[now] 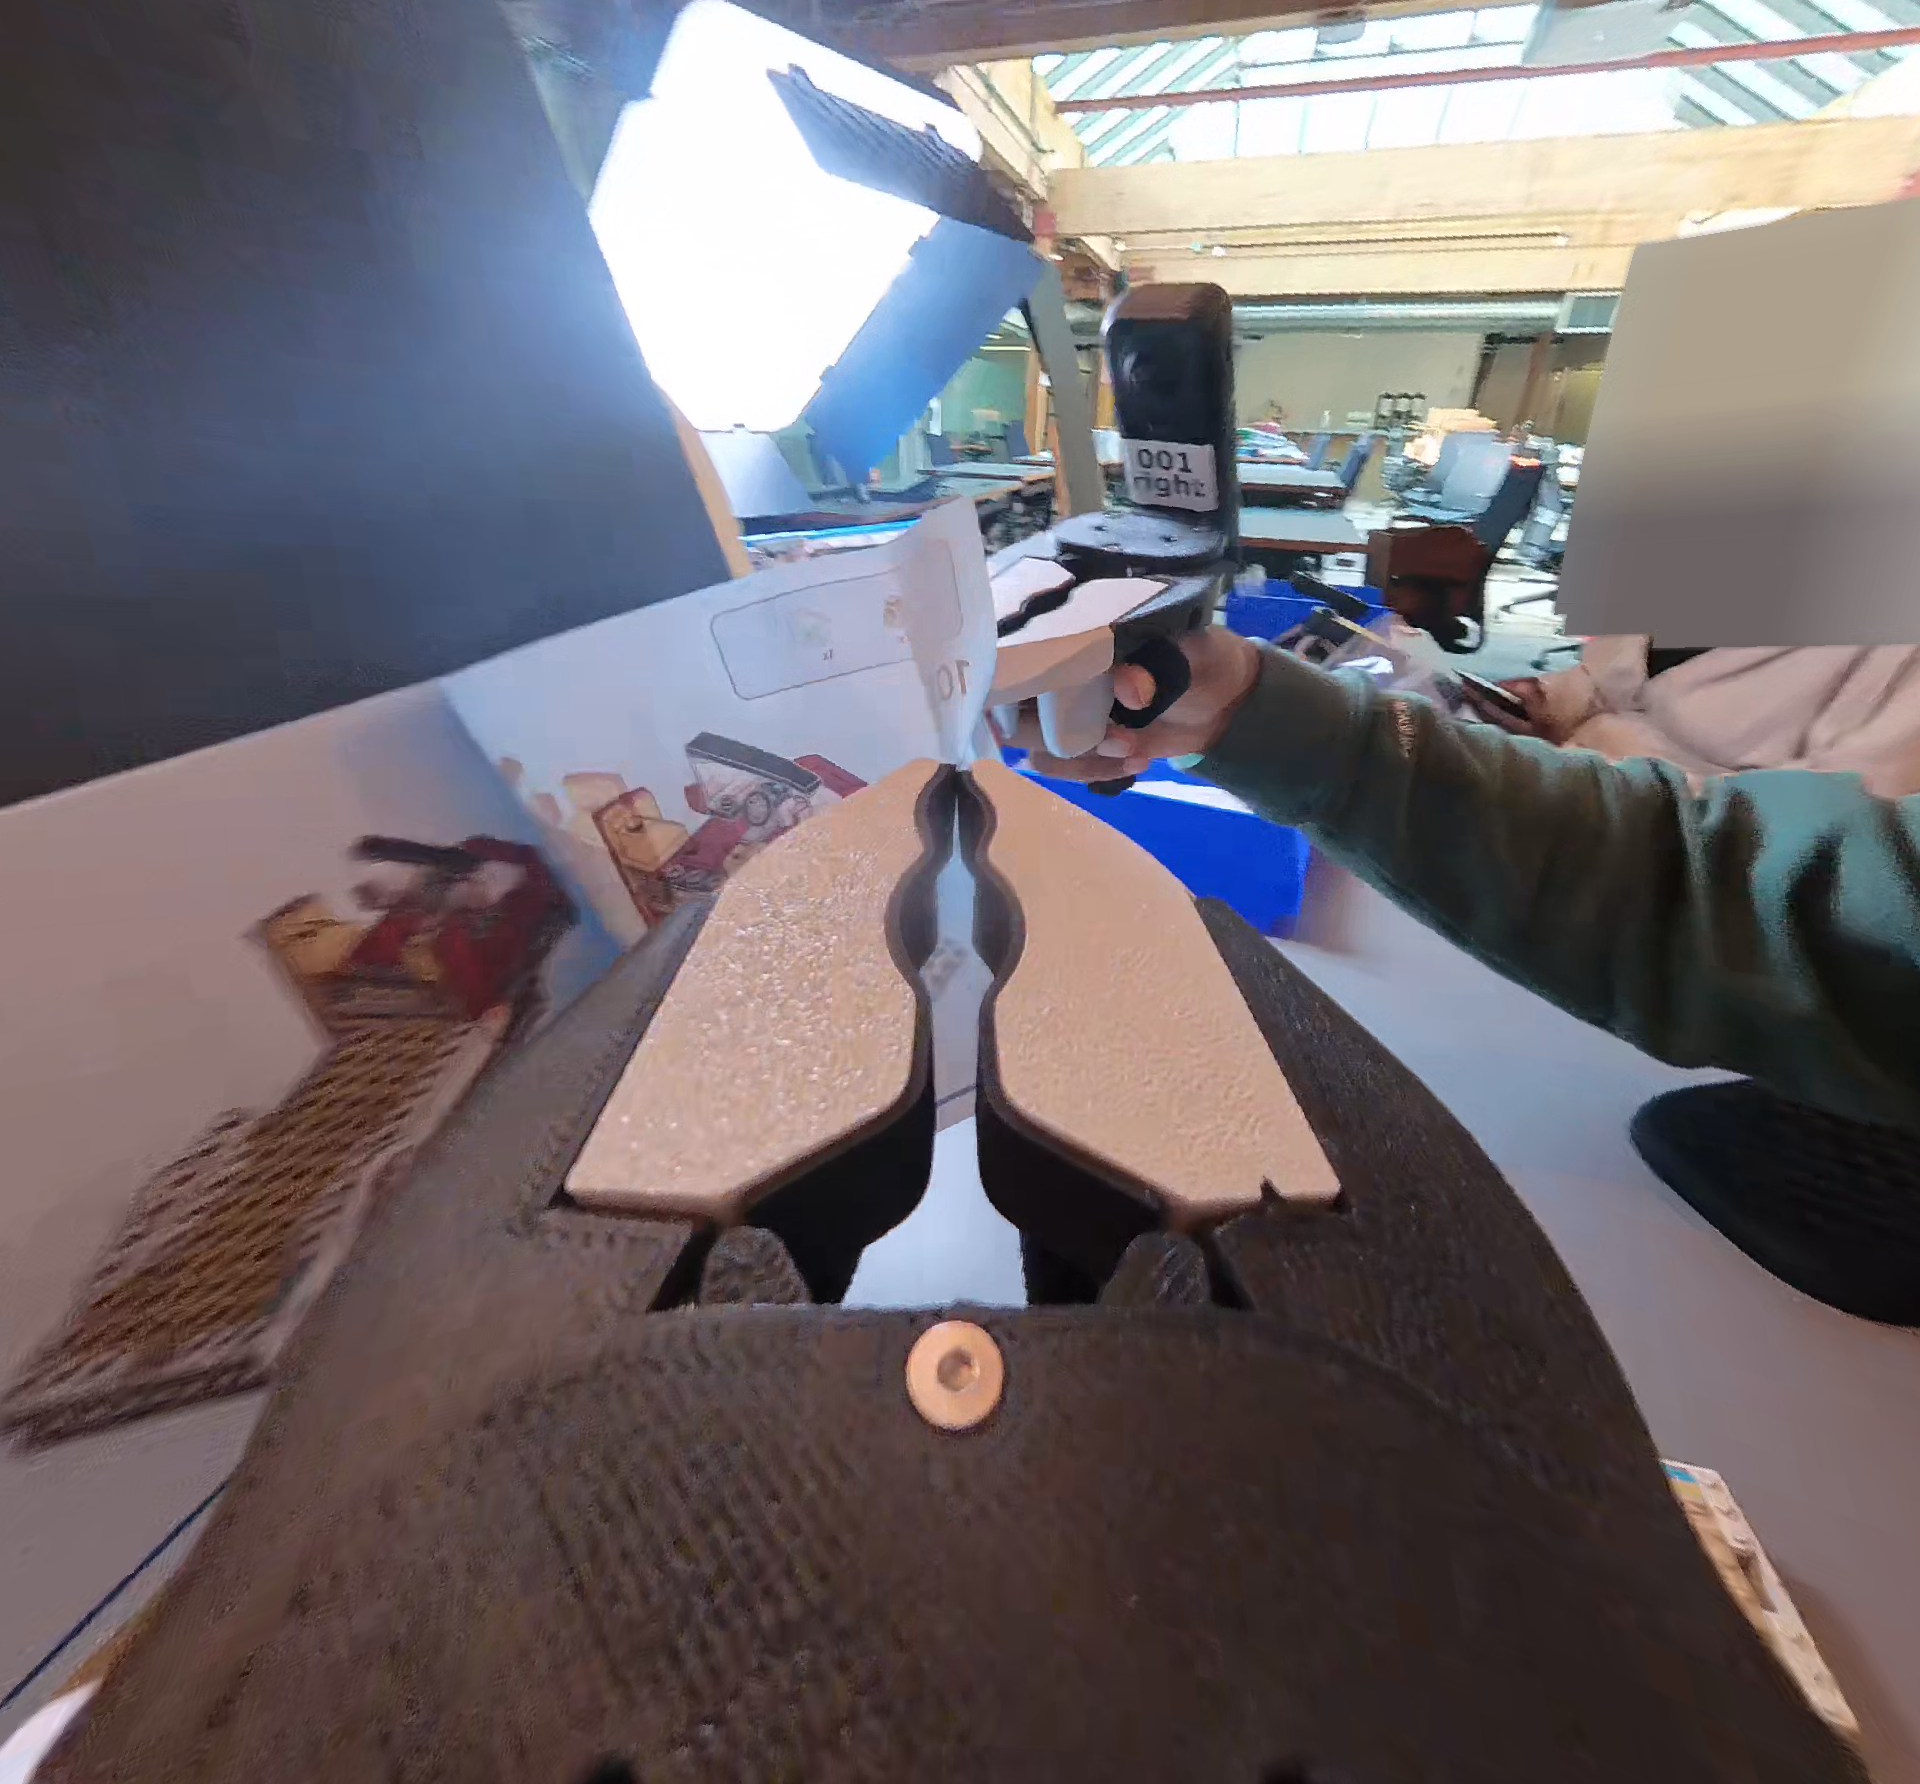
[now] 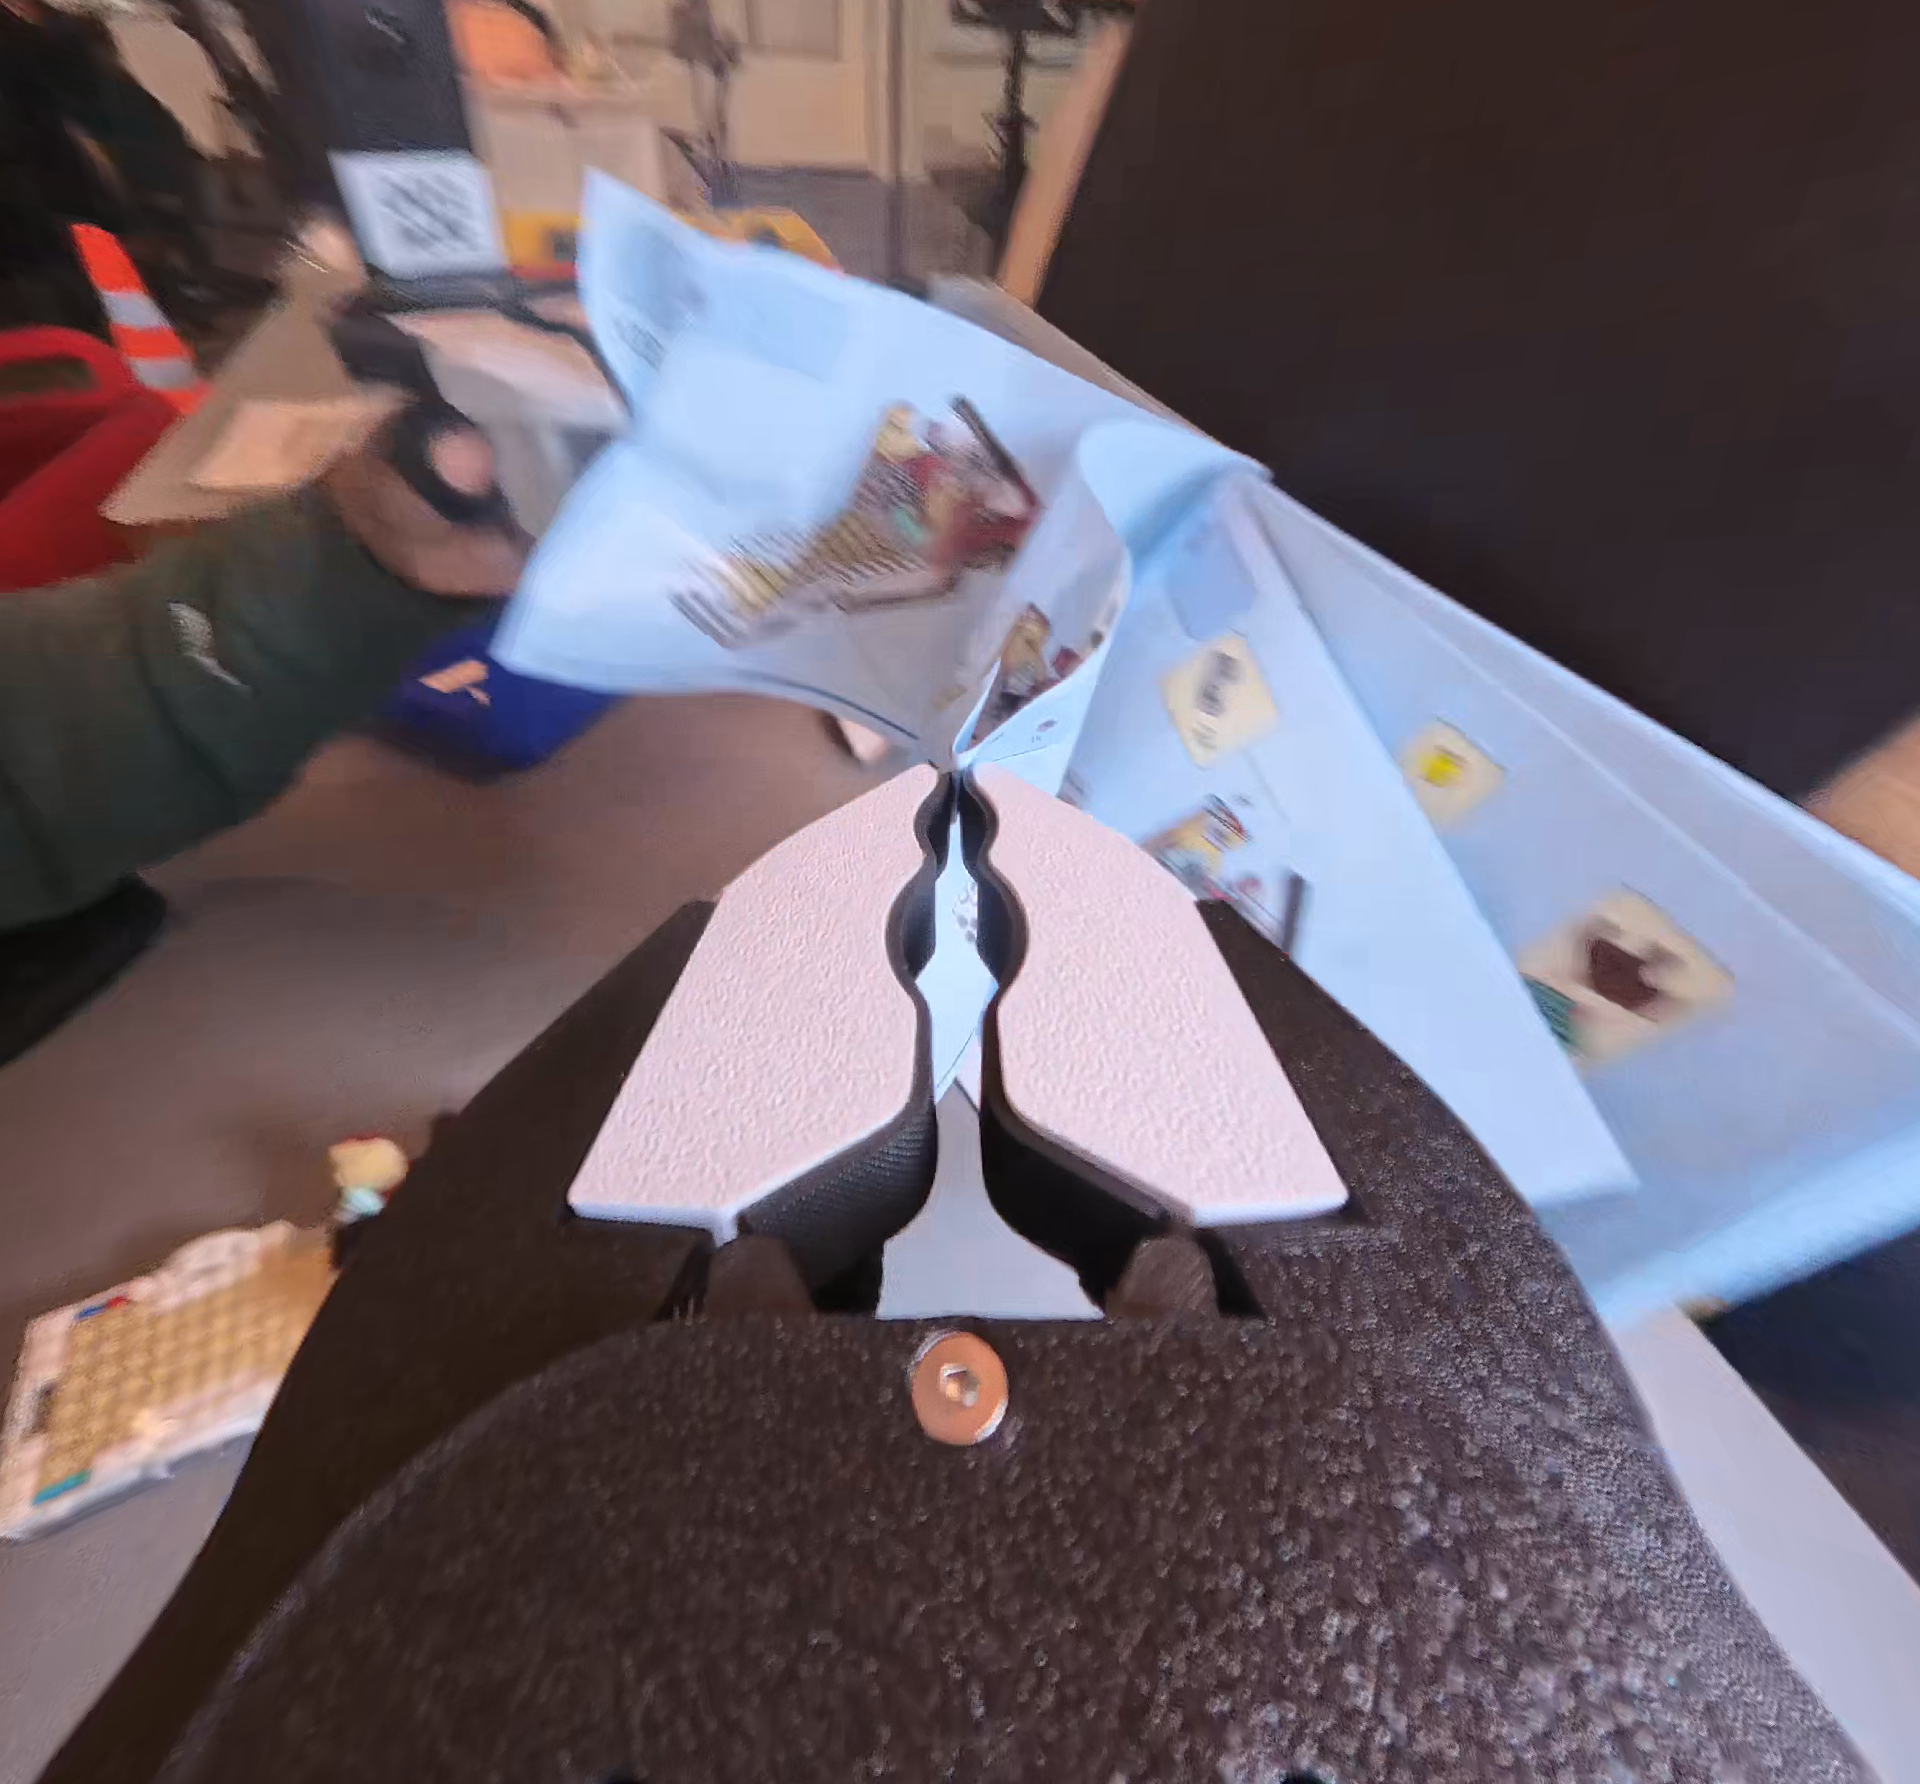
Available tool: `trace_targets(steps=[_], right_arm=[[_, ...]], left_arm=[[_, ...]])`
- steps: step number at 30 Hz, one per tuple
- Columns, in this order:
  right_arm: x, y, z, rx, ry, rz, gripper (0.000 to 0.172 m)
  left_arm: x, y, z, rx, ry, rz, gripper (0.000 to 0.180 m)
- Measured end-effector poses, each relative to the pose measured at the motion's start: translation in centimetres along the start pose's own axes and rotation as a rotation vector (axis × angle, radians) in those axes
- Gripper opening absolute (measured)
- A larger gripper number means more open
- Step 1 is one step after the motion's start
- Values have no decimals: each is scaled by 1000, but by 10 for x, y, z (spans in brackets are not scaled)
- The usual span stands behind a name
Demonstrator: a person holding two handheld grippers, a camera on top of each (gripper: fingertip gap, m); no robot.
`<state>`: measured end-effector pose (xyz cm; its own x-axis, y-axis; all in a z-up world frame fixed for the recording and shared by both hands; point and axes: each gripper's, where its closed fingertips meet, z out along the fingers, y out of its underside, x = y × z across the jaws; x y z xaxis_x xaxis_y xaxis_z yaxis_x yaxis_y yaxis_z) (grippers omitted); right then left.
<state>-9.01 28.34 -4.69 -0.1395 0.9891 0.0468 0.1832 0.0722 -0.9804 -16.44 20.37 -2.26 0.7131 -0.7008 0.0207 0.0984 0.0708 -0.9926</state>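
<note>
A light-blue instruction booklet [image 1: 644, 695] with pictures of brick models stands open and lifted off the white table. My left gripper [image 1: 958, 778] is shut on the lower corner of a curled page [image 1: 940, 633] of it. My right gripper [image 1: 1023, 628], held by a hand in a green sleeve [image 1: 1558, 851], is just behind that page with its fingers together. In the right wrist view my right gripper [image 2: 956, 784] is shut on a page corner, and paper shows between its fingers. The crumpled page [image 2: 790, 529] fans up to the left, and the rest of the booklet [image 2: 1351, 799] spreads to the right. The view is blurred.
A blue bin [image 1: 1195, 851] stands on the table behind the booklet and also shows in the right wrist view [image 2: 488, 695]. A tan studded brick plate [image 2: 156, 1360] and a small figure [image 2: 364, 1184] lie at lower left. A black round base [image 1: 1787, 1194] and a bright lamp panel [image 1: 748, 238] stand nearby. Left tips to right tips: about 12 cm.
</note>
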Motion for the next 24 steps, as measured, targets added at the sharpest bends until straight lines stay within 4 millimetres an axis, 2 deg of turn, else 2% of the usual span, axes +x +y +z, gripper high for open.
trace_targets(steps=[3,5,6,7,8,9,10,11,13,14,15,16,17,18,19,21,24], right_arm=[[54,18,-21,-157,217,-24,2],[100,32,-38,-269,458,-6,4],[128,40,-57,-345,674,19,4],[148,43,-81,-400,897,16,5],[154,35,-100,-392,1055,-33,6],[149,19,-110,-338,1146,-107,7],[134,4,-110,-272,1172,-179,8],[112,-11,-100,-185,1125,-227,8],[46,-32,-48,5,825,-245,5],[15,-33,-19,42,671,-218,5],[-7,-25,9,16,551,-178,6],[-21,-10,36,-48,473,-147,9],[-21,7,56,-124,463,-141,9],[-10,25,68,-209,511,-164,7],[8,42,71,-288,585,-189,0],[40,58,60,-354,686,-177,0],[76,60,28,-410,799,-217,0]], left_arm=[[-36,-7,-37,-27,-196,49,1],[-54,-5,-55,-44,-289,38,1],[-59,-3,-60,-48,-320,32,1],[-62,0,-63,-61,-346,35,1],[-65,4,-65,-84,-374,50,1],[-68,8,-65,-109,-399,71,1],[-70,11,-66,-132,-420,93,1],[-71,14,-66,-150,-434,112,1],[-71,17,-63,-166,-433,126,0],[-71,18,-61,-164,-431,123,0],[-72,18,-60,-162,-433,120,0],[-73,17,-59,-159,-441,123,0],[-74,17,-60,-161,-456,132,0],[-78,17,-62,-167,-479,148,1],[-82,17,-66,-173,-502,158,1],[-88,21,-74,-194,-526,149,1],[-104,28,-90,-270,-587,193,1]])
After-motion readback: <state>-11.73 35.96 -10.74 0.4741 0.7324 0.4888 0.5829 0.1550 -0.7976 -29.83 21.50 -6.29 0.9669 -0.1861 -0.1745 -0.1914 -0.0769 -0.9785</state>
